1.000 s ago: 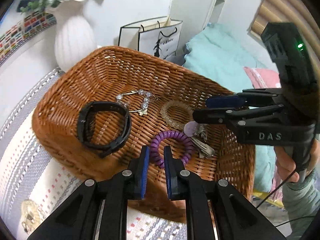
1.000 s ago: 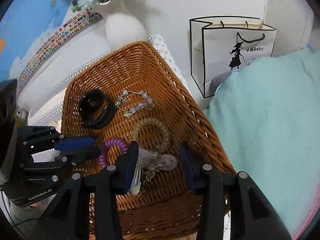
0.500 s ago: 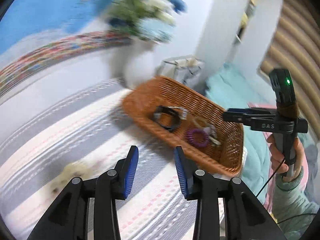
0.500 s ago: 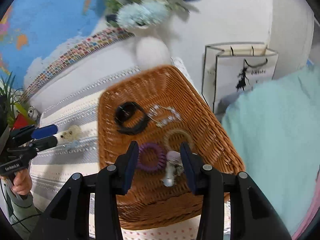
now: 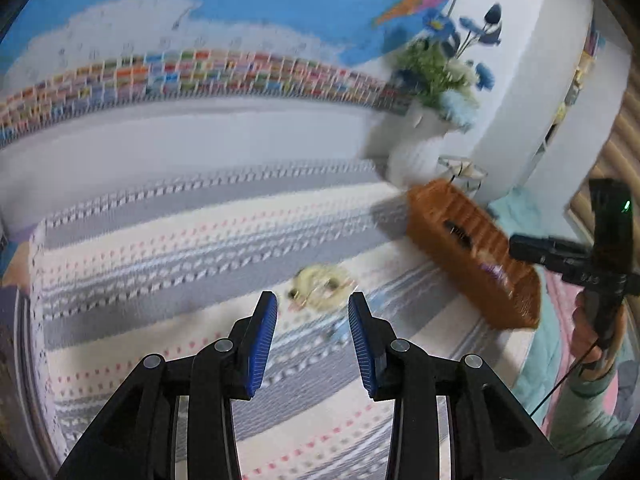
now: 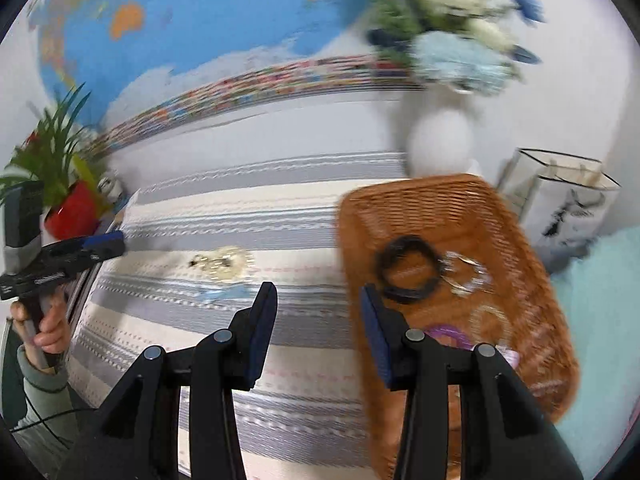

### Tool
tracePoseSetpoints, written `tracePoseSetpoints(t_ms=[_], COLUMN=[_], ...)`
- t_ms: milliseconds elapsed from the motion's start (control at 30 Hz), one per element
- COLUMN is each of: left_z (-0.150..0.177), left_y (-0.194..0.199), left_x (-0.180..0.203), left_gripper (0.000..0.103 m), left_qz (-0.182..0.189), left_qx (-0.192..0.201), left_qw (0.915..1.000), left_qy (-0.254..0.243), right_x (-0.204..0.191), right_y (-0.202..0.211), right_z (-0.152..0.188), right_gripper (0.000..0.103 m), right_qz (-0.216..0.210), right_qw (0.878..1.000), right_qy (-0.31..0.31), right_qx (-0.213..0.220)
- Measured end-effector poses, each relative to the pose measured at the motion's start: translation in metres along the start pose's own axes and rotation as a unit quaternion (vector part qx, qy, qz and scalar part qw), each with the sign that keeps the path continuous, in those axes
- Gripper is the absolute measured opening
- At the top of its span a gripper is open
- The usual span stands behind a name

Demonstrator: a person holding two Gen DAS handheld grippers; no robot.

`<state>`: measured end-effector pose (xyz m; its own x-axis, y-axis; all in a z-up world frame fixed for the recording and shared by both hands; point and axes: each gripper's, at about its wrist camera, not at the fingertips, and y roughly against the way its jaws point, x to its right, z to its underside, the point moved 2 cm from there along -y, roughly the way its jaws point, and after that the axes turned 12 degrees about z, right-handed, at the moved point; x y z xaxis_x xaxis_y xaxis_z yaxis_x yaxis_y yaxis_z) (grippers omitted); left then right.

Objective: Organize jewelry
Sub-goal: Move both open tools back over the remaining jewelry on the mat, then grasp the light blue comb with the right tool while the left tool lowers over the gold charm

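A brown wicker basket (image 6: 532, 280) stands on the striped cloth at the right and holds a black band (image 6: 408, 268), a crystal bracelet (image 6: 466, 276), a beaded bracelet (image 6: 490, 318) and a purple coil ring (image 6: 450, 334). It also shows in the left wrist view (image 5: 448, 216). A pale yellow fluffy piece (image 5: 320, 284) lies on the cloth, just ahead of my left gripper (image 5: 312, 322), which is open and empty. It also shows in the right wrist view (image 6: 228, 264). My right gripper (image 6: 318, 320) is open and empty beside the basket's left edge.
A white vase with flowers (image 6: 440, 136) stands behind the basket, a white paper bag (image 6: 564, 196) to its right. A red pot with a green plant (image 6: 68, 208) stands at the far left. A teal blanket (image 6: 600, 320) lies right of the table.
Both grippers have pulled back out of the basket. The left one, shut before, has opened and swung left to the fluffy piece. The right stayed open and moved left of the basket.
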<state>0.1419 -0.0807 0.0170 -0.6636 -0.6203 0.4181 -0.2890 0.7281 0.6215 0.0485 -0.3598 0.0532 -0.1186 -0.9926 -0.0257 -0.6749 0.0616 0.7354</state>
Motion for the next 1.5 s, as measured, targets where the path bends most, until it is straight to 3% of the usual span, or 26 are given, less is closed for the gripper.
tracePoseSetpoints(t_ms=[167, 367, 667, 933, 1333, 1400, 1500], left_z=[0.013, 0.006, 0.004, 0.006, 0.005, 0.004, 0.003], left_y=[-0.019, -0.041, -0.062, -0.083, -0.103, -0.106, -0.110], left_x=[-0.019, -0.026, -0.051, -0.047, -0.045, -0.045, -0.044], left_gripper=[0.038, 0.037, 0.037, 0.037, 0.037, 0.035, 0.021], left_qz=[0.002, -0.011, -0.010, -0.045, -0.053, -0.057, -0.072], left_qx=[-0.029, -0.050, -0.066, -0.083, -0.097, -0.095, -0.093], left_qw=[0.9995, 0.9986, 0.9974, 0.9956, 0.9939, 0.9938, 0.9930], left_qy=[0.006, 0.006, 0.027, 0.003, -0.005, -0.006, -0.014], right_x=[-0.044, -0.076, -0.079, -0.083, -0.095, -0.099, -0.105], right_y=[-0.031, -0.074, -0.115, -0.131, -0.150, -0.153, -0.158], right_z=[0.000, 0.003, 0.007, 0.007, 0.007, 0.005, 0.006], right_gripper=[0.047, 0.047, 0.047, 0.045, 0.045, 0.040, 0.029], right_qz=[-0.025, -0.030, -0.040, -0.055, -0.062, -0.062, -0.067], right_qw=[0.999, 0.996, 0.993, 0.993, 0.990, 0.990, 0.989], right_qy=[0.029, 0.049, 0.050, 0.045, 0.055, 0.057, 0.064], right_qx=[-0.028, -0.065, -0.095, -0.099, -0.112, -0.112, -0.116])
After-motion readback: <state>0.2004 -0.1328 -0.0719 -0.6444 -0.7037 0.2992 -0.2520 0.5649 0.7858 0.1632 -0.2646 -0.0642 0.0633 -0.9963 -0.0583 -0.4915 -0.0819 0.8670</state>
